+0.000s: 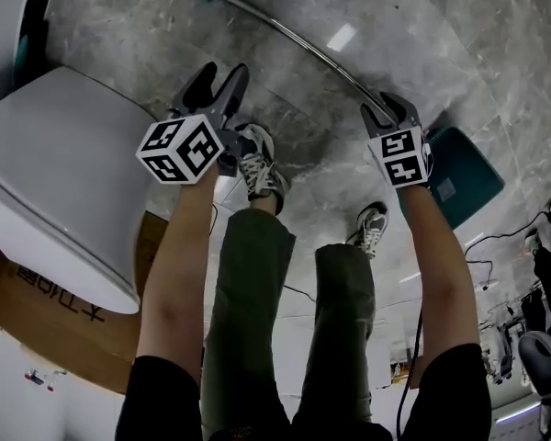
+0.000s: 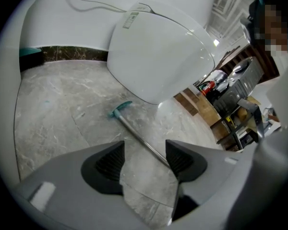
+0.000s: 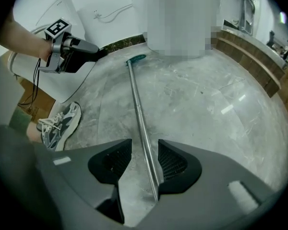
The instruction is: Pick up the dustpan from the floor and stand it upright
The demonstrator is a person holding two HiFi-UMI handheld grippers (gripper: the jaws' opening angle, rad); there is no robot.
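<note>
To the fingers (image 3: pixel 175 164) first: parted on the right gripper (image 3: pixel 144 147), straddling the handle (image 3: pixel 138 104) without pinching it, closer to the right-hand pad. Spread wide on the left gripper (image 2: pixel 145 150) too, holding nothing, with only floor (image 2: pixel 53 109) between and the handle slipping behind one pad. Looking at a dustpan (image 1: pixel 464 182) flat on that floor: teal pan just right of the right gripper, long axis running away up and left in the head view to a teal grip end. Nearer to the right gripper, and better lined up there, aimed down along the handle close to the pan. Probably calls for a squeeze there, then a lift and a swing to vertical. Now the surroundings: polished grey marble, likely slippery under the pan's edge. At left, a white toilet (image 1: pixel 55 173); under it, a cardboard box (image 1: pixel 37 310). Lastly, two sneakers (image 1: pixel 257 163) close by the grippers.
</note>
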